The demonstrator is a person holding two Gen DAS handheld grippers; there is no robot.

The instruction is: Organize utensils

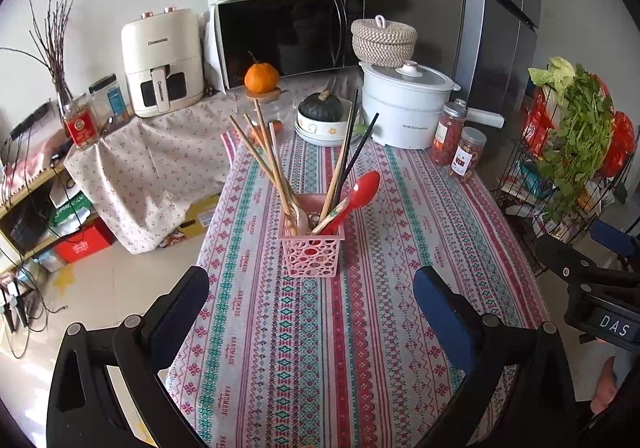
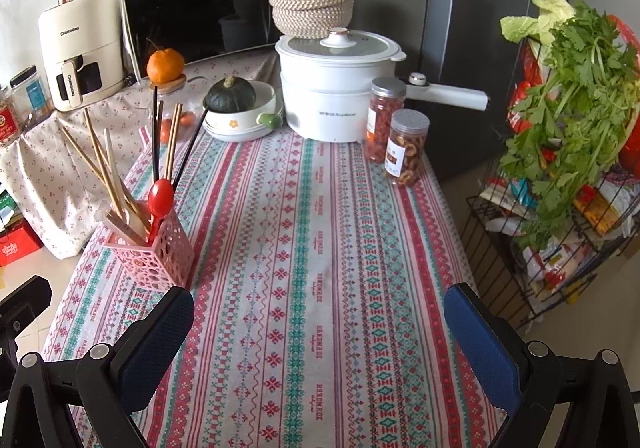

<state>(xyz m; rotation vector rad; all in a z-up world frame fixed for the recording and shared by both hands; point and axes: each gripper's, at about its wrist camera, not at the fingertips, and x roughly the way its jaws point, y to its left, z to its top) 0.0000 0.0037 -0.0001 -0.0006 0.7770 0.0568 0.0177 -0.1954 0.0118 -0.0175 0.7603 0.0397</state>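
Note:
A pink perforated utensil basket (image 1: 312,248) (image 2: 154,254) stands upright on the patterned tablecloth (image 1: 320,348) (image 2: 320,248). In it stand several wooden chopsticks (image 1: 262,164) (image 2: 98,164), black chopsticks (image 1: 354,146) (image 2: 155,128), a red spoon (image 1: 362,186) (image 2: 160,196) and a pale spoon. My left gripper (image 1: 310,288) hovers open just in front of the basket, nothing between its blue-padded fingers. My right gripper (image 2: 320,312) is open over bare cloth, with the basket off to its left. The right tool's black body (image 1: 592,288) shows at the right edge of the left wrist view.
At the table's far end stand a white electric pot (image 1: 404,104) (image 2: 336,88), stacked bowls holding a dark squash (image 1: 322,108) (image 2: 232,96), and two snack jars (image 1: 460,144) (image 2: 400,140). A wire rack with greens (image 1: 572,152) (image 2: 560,128) stands right of the table. Microwave (image 1: 288,40) and air fryer (image 1: 162,60) sit behind.

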